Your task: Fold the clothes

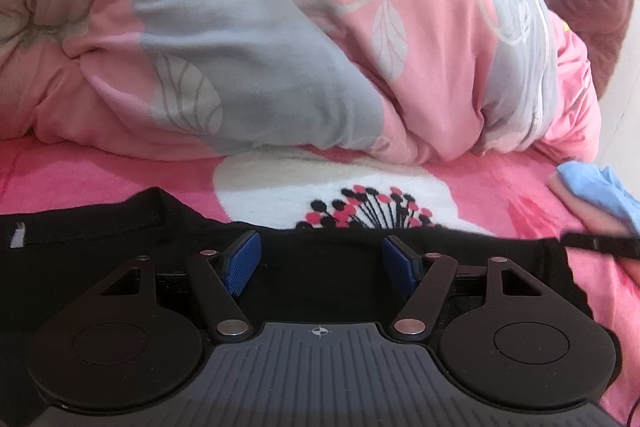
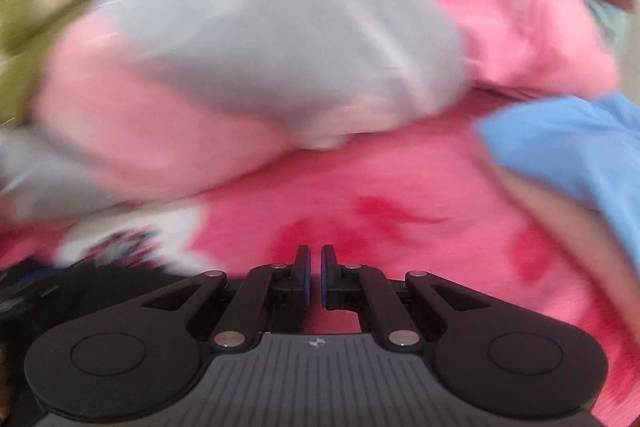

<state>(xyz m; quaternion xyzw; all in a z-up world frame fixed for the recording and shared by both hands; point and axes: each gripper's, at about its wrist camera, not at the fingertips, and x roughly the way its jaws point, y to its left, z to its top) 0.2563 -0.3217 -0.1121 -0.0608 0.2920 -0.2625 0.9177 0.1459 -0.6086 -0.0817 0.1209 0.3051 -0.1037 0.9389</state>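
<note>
My left gripper (image 1: 320,267) has black arms with silver screws, blue bumpy pads (image 1: 242,267) and a grey ribbed base. At 12 o'clock on the base sits a small cross mark. Two big black round discs sit at 4 and 8 o'clock. My right gripper (image 2: 316,277) looks the same.

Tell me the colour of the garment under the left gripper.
Black garment, plain; clearest in the left wrist view, beneath the open left gripper.
</note>
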